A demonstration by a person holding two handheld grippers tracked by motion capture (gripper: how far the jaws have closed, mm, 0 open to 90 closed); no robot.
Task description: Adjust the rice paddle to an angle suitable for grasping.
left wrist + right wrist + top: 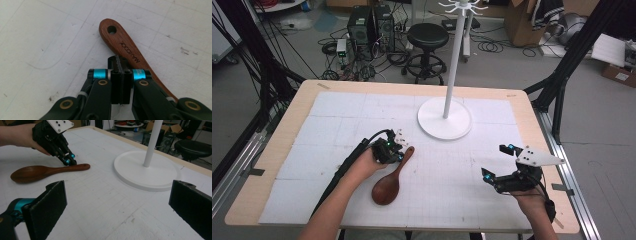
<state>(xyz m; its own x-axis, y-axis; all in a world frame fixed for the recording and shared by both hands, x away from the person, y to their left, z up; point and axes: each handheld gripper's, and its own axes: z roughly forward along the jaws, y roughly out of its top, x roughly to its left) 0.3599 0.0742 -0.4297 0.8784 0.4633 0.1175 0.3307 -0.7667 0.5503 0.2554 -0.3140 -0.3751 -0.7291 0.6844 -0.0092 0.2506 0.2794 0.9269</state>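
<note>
One wooden spoon [389, 181], two grippers: left [398, 154], right [495, 162].

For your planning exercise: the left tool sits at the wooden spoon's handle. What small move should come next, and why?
Probably lift the left tool slightly. Its jaws look shut on the wooden spoon at the handle, which lies flat on the table, so a small rise would test the grip.

Beyond my counter [272, 150] lies grey floor [492, 70] strewn with cables [362, 70]; I see a black stool [427, 37], computer towers [369, 25] and cardboard boxes [522, 20] at the back
</note>
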